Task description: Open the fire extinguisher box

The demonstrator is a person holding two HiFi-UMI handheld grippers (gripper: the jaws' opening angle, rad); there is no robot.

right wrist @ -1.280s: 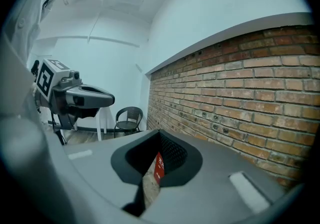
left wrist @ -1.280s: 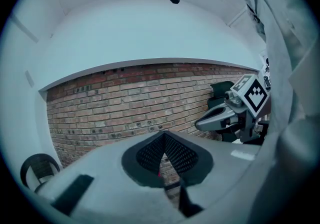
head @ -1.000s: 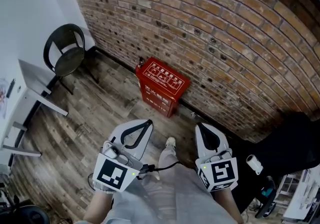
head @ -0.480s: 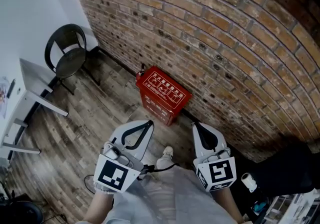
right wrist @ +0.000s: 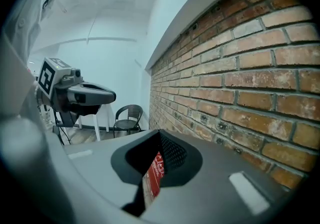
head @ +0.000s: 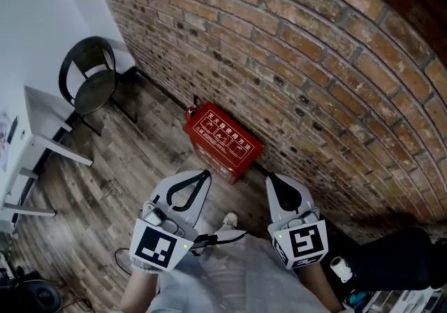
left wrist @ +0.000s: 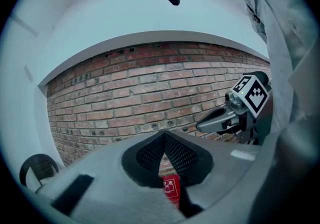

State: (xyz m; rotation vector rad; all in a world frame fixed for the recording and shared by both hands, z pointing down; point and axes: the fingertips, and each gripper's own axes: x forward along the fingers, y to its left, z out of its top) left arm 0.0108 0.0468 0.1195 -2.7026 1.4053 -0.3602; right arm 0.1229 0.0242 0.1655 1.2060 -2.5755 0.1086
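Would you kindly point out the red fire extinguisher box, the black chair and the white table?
fire extinguisher box [head: 222, 138], head view, on its printed red lid.
black chair [head: 94, 92], head view, on its seat.
white table [head: 45, 118], head view, on its top.

The left gripper, a smooth pale grey plastic shell with tapering jaws lined in black mesh, sits at seven o'clock in the head view. The matching right gripper sits at five o'clock. Each carries a white cube printed with black square markers at its rear: the left marker cube and the right marker cube, each with a small green light at its edge. A thin black cable leaves the left gripper toward three o'clock. The person wears a loose light grey garment and a pale shoe.
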